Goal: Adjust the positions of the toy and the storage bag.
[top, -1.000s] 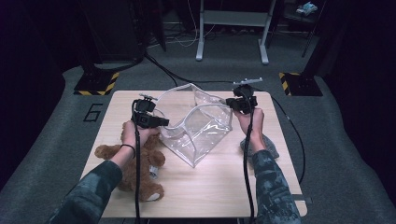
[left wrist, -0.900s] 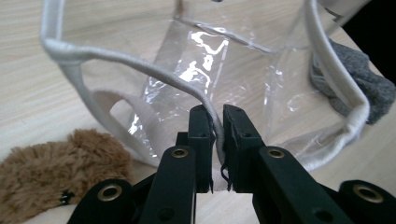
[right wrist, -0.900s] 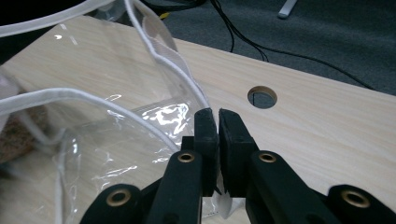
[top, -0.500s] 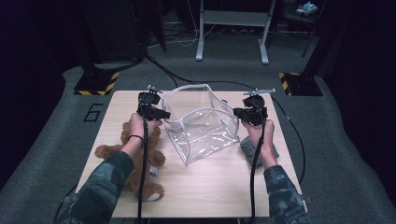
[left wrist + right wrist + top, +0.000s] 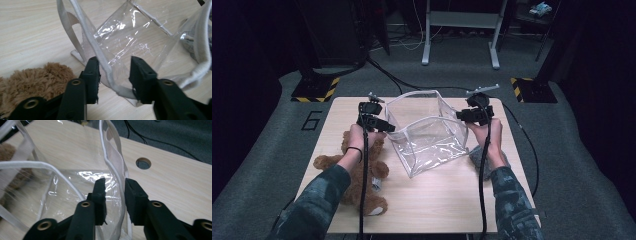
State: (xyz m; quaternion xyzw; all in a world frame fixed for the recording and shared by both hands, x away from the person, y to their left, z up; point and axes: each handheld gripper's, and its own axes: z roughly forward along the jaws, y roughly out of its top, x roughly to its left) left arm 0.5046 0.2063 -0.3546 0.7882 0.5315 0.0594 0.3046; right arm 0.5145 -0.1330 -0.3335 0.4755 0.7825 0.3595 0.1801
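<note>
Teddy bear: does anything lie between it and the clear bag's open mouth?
Nothing visible does. The teddy bear lies on the table just left of the clear bag, under the left forearm. The left gripper and right gripper straddle opposite bag walls, jaws just opening, so the mouth stands open.

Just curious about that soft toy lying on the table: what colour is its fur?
Brown; the teddy bear shows best in the high view.

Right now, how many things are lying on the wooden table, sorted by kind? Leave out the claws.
Clear plastic bag with white trim: 1
Brown plush teddy bear: 1
Grey fuzzy soft item, partly hidden behind the right forearm: 1
Total: 3
</note>
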